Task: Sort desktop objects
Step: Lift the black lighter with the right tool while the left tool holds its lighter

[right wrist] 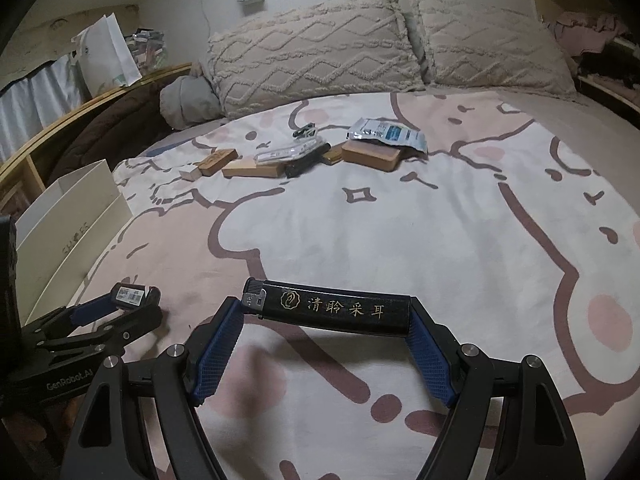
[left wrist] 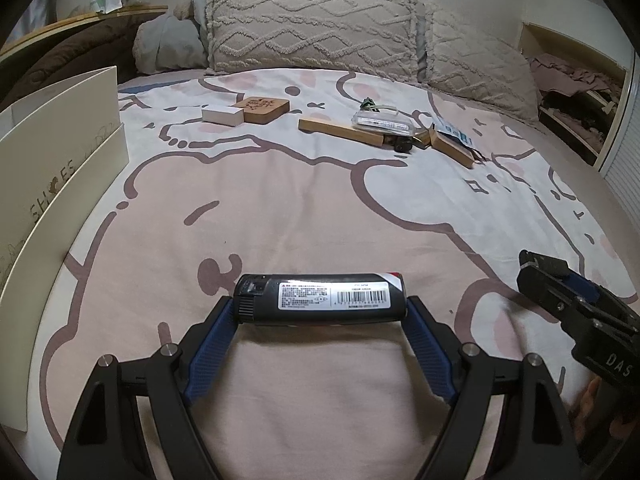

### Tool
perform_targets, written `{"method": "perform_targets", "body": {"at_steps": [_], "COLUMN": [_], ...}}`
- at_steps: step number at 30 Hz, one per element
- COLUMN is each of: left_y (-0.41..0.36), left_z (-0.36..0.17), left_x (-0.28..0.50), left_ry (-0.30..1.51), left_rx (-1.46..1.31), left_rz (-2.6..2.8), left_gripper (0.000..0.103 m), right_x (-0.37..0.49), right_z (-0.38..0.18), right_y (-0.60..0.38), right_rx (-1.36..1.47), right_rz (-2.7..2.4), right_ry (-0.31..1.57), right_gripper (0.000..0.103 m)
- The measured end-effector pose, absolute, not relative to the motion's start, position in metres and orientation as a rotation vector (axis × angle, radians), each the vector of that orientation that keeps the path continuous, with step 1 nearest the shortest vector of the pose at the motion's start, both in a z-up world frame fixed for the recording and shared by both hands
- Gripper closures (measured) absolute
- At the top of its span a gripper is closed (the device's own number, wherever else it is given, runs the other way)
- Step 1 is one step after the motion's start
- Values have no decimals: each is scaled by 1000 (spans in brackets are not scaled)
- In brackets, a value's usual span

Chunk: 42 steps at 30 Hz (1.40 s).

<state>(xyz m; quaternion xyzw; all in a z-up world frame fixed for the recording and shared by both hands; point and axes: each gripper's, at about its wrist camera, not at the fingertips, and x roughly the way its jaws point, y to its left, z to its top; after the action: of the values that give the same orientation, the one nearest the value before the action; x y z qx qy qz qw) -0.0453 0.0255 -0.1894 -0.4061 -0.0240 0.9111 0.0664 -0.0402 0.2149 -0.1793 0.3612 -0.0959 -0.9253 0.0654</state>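
Two lighters (left wrist: 320,298) (right wrist: 330,306) clamped endwise, open bedspread (right wrist: 400,220) ahead

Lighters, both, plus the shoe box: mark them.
labelled lighter (left wrist: 320,298), left wrist view, white barcode label mid-body
gold-lettered lighter (right wrist: 340,307), right wrist view, on the gold characters
shoe box (left wrist: 60,152), left wrist view, its cream side wall

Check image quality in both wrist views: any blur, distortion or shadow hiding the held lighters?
Left wrist: dim warm light, strong fisheye bending with dark corners; labelled lighter sharp, right gripper at the edge slightly smeared. Right wrist: same distortion; gold-lettered lighter crisp, casting a soft shadow on the bedsheet; far pillows softer.
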Motion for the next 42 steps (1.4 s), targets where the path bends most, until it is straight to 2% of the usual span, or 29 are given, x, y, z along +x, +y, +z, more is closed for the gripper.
{"method": "perform_targets", "body": {"at_steps": [12, 25, 42], "left_y": [25, 27, 21], "left_z": [-187, -185, -157], "left_x": [-43, -43, -34], "left_ry": [-62, -53, -107], "left_rx": [-1194, -1183, -1066], "left_rz": [2771, 2776, 2826], "left_gripper": [20, 20, 20], "right_x": [-27, -32, -20], "right_z": [-165, -173, -155], "right_y": [213, 205, 204], "right_rx": [980, 1053, 954], "right_rz": [-2892, -2800, -2872], "right_ry": [-238, -222, -210], "right_gripper": [22, 22, 22]}}
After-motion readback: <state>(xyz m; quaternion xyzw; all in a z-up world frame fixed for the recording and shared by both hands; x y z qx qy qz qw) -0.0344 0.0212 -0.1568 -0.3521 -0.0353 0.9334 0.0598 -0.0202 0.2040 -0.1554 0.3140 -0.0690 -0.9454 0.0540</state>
